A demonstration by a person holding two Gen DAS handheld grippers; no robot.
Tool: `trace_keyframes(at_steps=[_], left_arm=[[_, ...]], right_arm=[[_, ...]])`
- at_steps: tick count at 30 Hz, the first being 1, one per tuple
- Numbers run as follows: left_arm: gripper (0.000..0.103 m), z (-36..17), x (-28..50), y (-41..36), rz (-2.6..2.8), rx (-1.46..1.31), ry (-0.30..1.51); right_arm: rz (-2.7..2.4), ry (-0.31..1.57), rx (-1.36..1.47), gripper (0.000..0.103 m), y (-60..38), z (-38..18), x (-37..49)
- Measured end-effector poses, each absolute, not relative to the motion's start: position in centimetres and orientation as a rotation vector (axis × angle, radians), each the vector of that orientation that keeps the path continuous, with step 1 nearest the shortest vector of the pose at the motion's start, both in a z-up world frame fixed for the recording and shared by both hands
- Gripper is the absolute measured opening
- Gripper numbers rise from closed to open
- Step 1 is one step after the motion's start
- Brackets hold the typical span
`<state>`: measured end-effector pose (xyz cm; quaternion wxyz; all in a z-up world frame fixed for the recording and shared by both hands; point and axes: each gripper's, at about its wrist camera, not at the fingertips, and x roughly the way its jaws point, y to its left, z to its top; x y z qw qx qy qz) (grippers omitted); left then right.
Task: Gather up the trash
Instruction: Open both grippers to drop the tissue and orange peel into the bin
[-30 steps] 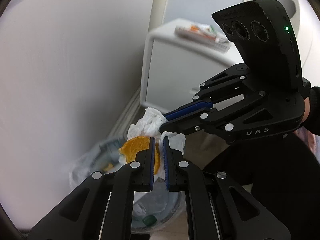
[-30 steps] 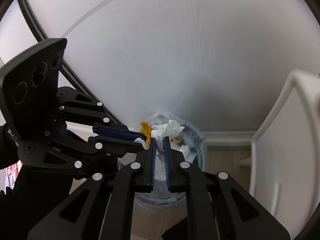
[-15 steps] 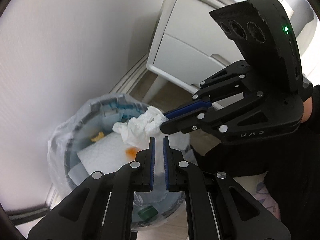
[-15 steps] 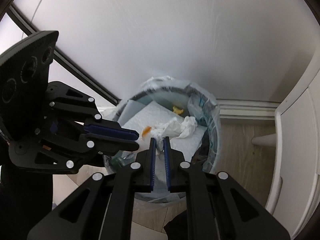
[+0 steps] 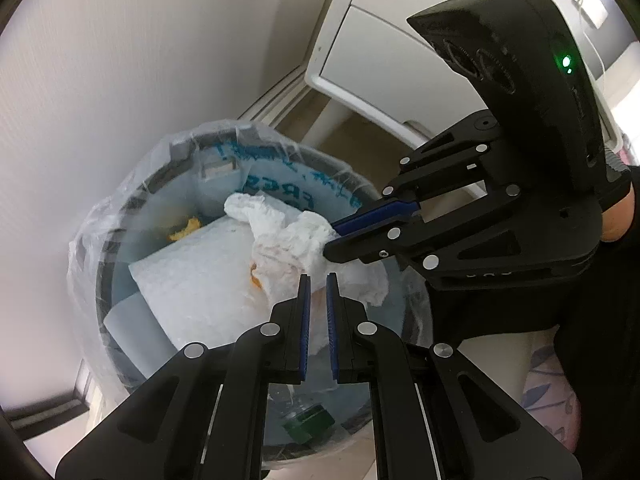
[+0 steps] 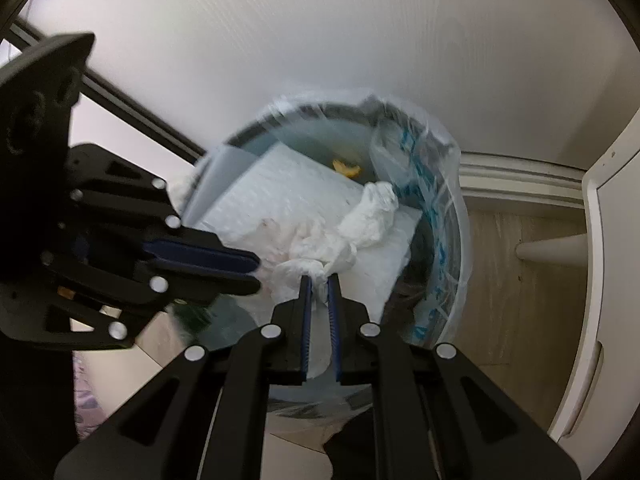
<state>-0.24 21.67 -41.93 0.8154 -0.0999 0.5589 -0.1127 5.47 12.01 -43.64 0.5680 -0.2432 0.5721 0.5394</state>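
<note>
Left wrist view looks straight down into the trash bin (image 5: pixel 120 248), lined with a clear plastic bag (image 5: pixel 84 240) printed in blue, and the crumpled white tissue (image 5: pixel 288 236) hangs right over the opening, pinched at one end by the right gripper (image 5: pixel 332 236) coming in from the right, its blue-padded fingers (image 5: pixel 372 214) clamped tight on the paper. Just under the tissue, the left gripper (image 5: pixel 316 280) sits with a narrow gap between its pads, nothing between them, tips close below the wad, and whether they brush it is hard to say. Over on the right wrist view, the tissue (image 6: pixel 352 236) bunches up from the right gripper (image 6: pixel 319 280), a twisted end caught between the pads and the rest trailing forward over the flat white paper sheet (image 6: pixel 288 196) lying in the bin (image 6: pixel 452 240). The left gripper (image 6: pixel 256 272) reaches in from the left, its tips beside the tissue's near end. A scrap of orange peel (image 6: pixel 346 167) rests deep inside, and a white cabinet (image 5: pixel 360 52) stands beside the bin
</note>
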Motion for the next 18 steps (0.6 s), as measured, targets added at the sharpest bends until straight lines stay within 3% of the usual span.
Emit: trace_keyframes(at_steps=[4,6,8,9,11,13,17,18], left_arm=[[0.007,-42.0,-0.4,21.7,-0.23,-0.198,1.189],[0.022,-42.1,-0.4,21.9,-0.214,-0.186,1.184],[0.043,-41.9,-0.6,22.1,-0.196,-0.176,1.18],[0.048,-41.9,-0.7,22.2,-0.186,-0.172,1.176],[0.063,-41.7,-0.9,22.5,-0.164,-0.167,1.164],[0.068,-41.3,-1.1,22.8,-0.148,-0.163,1.154],[0.091,-40.8,-1.3,23.6,-0.104,-0.153,1.13],[0.094,-40.6,-1.4,23.9,-0.093,-0.155,1.123]], right_arm=[[1.256,1.319,-0.61,0.01,12.1,-43.8,4.9],[1.253,1.295,-0.631,0.01,12.1,-43.7,4.5],[1.251,1.262,-0.663,0.012,12.0,-43.5,4.0],[1.251,1.251,-0.675,0.016,12.0,-43.4,3.8],[1.25,1.229,-0.687,0.052,11.9,-43.1,3.3],[1.254,1.212,-0.683,0.074,11.7,-42.6,3.2],[1.248,1.167,-0.682,0.091,11.4,-42.1,3.3],[1.244,1.148,-0.686,0.091,11.3,-41.8,3.3]])
